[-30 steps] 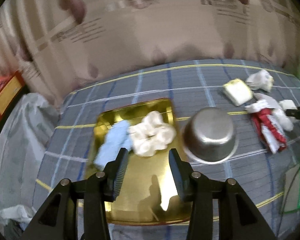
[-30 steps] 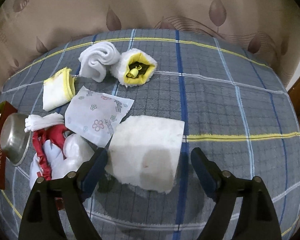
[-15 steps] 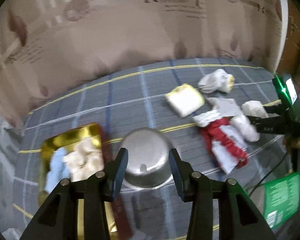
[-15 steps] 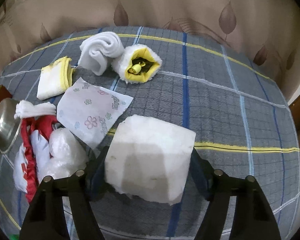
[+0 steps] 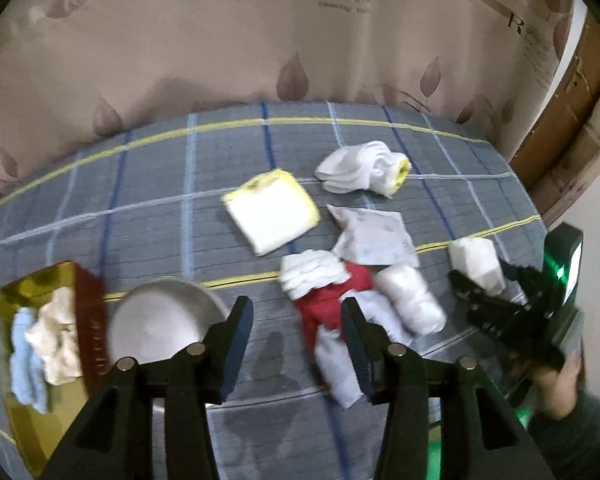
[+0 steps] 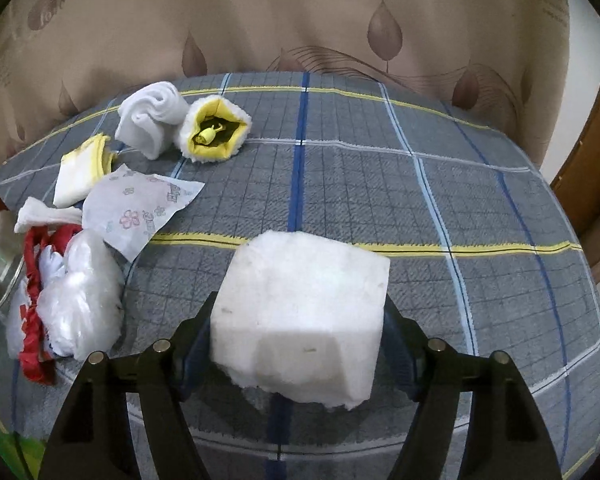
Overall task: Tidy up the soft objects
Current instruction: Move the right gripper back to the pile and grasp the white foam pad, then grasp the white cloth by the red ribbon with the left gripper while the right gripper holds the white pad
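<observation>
Right wrist view: the white foam block (image 6: 300, 320) is clamped between the right gripper (image 6: 298, 344) pads, above the plaid cloth (image 6: 440, 200). Only the left wrist view takes in the gold tray (image 5: 24, 432) at 9 o'clock, with the steel bowl (image 5: 160, 324) beside it. The left gripper (image 5: 296, 344) is held apart, its jaws having just widened, nothing between them.

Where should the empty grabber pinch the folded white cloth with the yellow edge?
The folded cloth lies flat on the plaid cover, so I'd come from above and pinch one edge, probably the near corner facing the left gripper, whose jaws are open and empty. A flat stack gives no sides to squeeze, and the far yellow edge is a longer reach.
</observation>
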`<state>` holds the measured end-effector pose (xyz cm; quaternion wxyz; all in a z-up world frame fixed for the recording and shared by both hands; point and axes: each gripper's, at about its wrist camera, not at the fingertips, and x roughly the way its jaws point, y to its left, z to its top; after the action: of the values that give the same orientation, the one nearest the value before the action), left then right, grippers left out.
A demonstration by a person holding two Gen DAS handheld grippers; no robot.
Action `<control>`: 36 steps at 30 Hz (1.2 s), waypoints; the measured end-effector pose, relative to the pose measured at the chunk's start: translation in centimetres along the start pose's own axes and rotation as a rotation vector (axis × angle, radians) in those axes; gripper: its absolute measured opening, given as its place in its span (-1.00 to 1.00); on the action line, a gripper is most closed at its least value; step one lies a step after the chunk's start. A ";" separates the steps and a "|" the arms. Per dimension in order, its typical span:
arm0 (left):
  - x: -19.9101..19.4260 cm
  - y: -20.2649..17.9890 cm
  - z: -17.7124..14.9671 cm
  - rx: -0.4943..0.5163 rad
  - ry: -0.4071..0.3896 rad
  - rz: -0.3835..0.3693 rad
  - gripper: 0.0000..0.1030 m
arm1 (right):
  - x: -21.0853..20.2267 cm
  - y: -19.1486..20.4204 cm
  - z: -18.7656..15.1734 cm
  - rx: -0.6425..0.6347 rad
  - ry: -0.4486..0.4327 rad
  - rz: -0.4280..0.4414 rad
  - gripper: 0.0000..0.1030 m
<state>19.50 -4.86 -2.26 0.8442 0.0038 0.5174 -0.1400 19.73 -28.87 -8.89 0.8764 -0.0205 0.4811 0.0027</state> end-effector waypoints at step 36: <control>6.8 1.5 3.5 -0.206 0.100 -0.056 -0.87 | 0.2 -0.1 -0.2 0.019 -0.004 0.021 0.45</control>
<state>25.83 -5.56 -6.78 0.8090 -0.0902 0.5705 -0.1092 19.65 -28.99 -9.19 0.8774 -0.0072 0.4796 0.0076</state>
